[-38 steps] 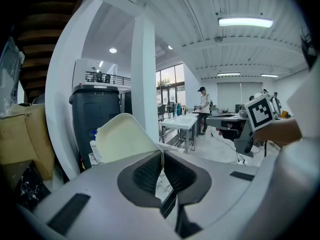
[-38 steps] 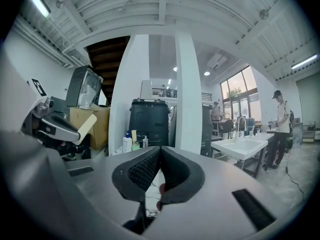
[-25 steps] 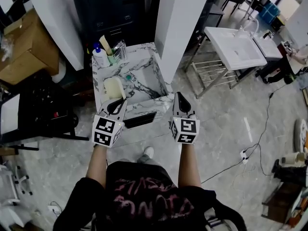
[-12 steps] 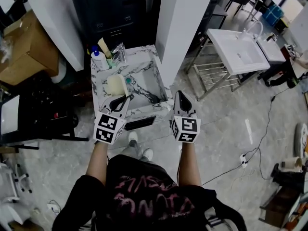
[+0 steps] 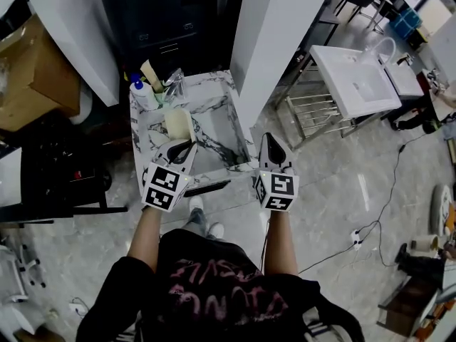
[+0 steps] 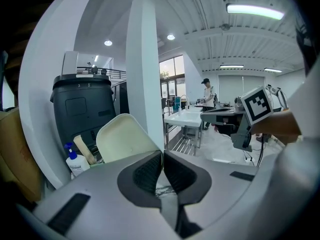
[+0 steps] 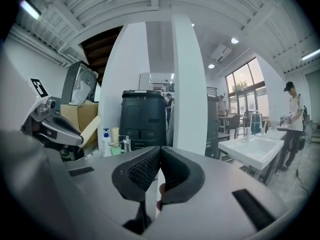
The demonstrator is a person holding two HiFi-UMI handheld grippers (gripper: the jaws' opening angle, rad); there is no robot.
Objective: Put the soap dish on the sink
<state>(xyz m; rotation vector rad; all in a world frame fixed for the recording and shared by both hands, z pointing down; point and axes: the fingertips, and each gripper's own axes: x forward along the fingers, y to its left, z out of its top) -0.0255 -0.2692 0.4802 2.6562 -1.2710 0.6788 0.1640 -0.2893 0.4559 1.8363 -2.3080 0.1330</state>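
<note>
Soap dish (image 5: 178, 125) sticks up tilted from the left gripper's (image 5: 182, 147) pinched jaws, above the marble sink (image 5: 216, 128). The right gripper (image 5: 270, 143), alongside, is clenched on nothing.

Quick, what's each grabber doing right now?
Left gripper: closed on the soap dish.
Right gripper: closed, holding nothing.

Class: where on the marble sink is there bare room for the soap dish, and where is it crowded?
Bare: the sink's left ledge, between the pump bottle and the front edge. Crowded: the back-left corner, with bottle, cup and faucet.
</note>
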